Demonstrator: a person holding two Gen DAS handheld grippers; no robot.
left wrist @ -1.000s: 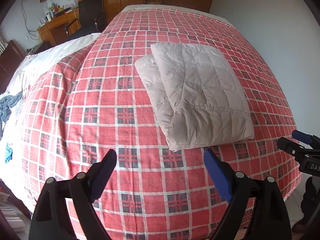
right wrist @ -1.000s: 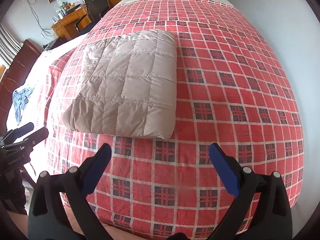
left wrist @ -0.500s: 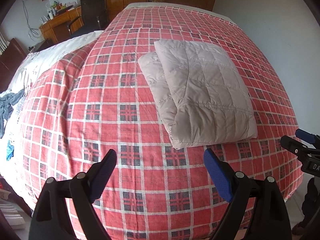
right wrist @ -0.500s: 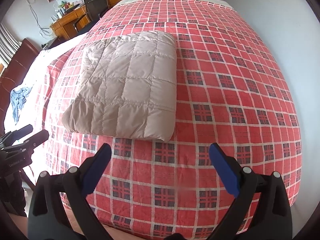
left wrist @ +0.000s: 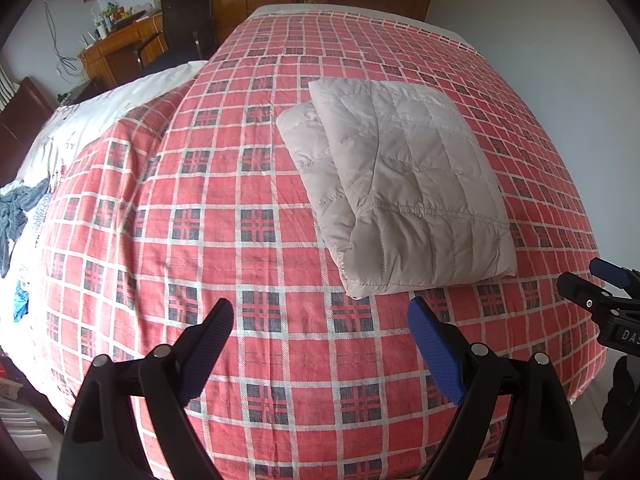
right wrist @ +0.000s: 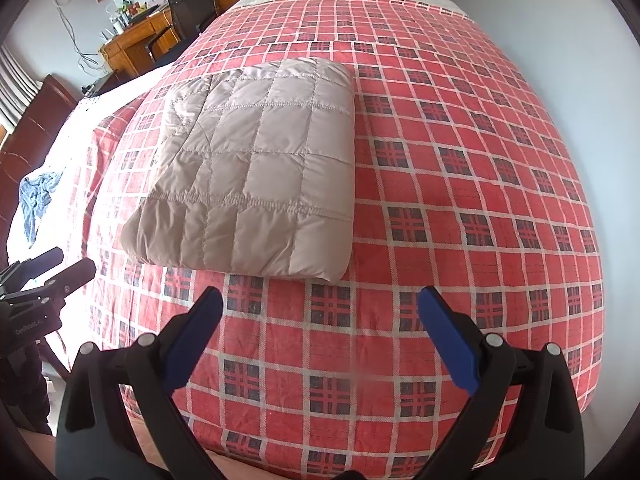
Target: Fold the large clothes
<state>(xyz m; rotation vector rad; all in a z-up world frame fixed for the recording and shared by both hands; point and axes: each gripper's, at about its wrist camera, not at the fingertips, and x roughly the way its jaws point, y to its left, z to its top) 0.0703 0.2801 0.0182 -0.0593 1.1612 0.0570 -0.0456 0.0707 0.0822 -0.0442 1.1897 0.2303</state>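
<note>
Garment: quilted beige jacket (left wrist: pixel 404 184) lies folded into compact rectangle on red plaid bedspread (left wrist: pixel 248 240), mid-bed. Left gripper (left wrist: pixel 320 324) and right gripper (right wrist: pixel 320 312) both spread wide, empty, hovering near bed edge. Folding looks finished; next likely only tidying or retreat.

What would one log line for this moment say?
jacket: folded, on bed | left gripper: open, empty | right gripper: open, empty

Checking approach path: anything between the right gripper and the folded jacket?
Nothing but bare plaid bedspread lies between the open right gripper and the folded quilted jacket, seen in the right wrist view.
</note>
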